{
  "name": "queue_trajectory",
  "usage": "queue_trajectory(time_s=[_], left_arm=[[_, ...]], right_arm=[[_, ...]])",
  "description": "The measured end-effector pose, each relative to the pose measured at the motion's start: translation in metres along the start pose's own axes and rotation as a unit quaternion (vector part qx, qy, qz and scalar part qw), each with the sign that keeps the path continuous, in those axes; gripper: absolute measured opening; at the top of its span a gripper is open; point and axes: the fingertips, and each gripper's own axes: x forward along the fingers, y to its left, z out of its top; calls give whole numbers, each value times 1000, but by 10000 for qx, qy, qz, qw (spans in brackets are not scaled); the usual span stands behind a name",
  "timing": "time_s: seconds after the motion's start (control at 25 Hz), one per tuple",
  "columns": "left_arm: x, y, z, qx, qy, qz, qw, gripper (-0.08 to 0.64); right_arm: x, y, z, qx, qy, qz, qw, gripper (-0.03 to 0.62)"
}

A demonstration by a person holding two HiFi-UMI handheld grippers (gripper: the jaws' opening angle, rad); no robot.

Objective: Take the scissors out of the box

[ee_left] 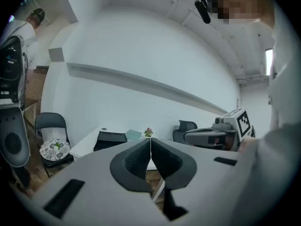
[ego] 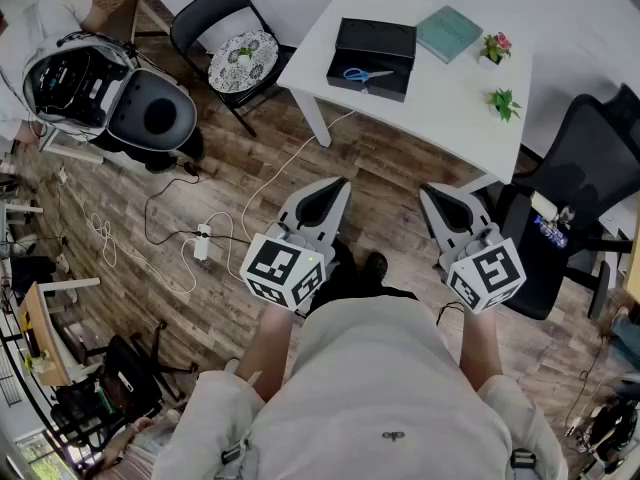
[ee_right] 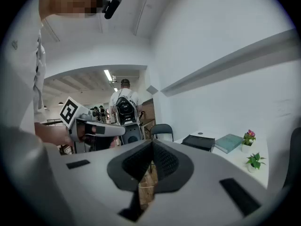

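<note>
We see the blue-handled scissors point(ego: 367, 74) lying inside the black box point(ego: 375, 38) on the white table point(ego: 440, 98), in the upper middle of the head view. Lower in the frame, over the wood floor point(ego: 385, 183), our left gripper point(ego: 337, 183) and right gripper point(ego: 431, 190) are both clenched, with nothing between their jaws.

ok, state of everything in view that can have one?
box: open, on the white table
scissors: lying in the box, untouched
left gripper: jaws shut, empty, short of the table
right gripper: jaws shut, empty, short of the table
book: closed, flat on the table beside the box
</note>
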Motion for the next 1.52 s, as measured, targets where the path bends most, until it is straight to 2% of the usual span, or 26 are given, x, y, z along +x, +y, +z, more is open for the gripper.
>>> queue_trajectory(time_s=[0.52,0.92,1.52], left_arm=[[-14,0,-4,59,50,70,9999,21],[-9,-10,-16,44,170,115,9998,21],[7,30,-9,41,204,132,9997,23]], right_arm=[[-7,14,-4,-131,46,-23,9999,3],[-10,8,-11,79,-49,45,9999,6],[31,-4,-5,67,150,84,9998,15]])
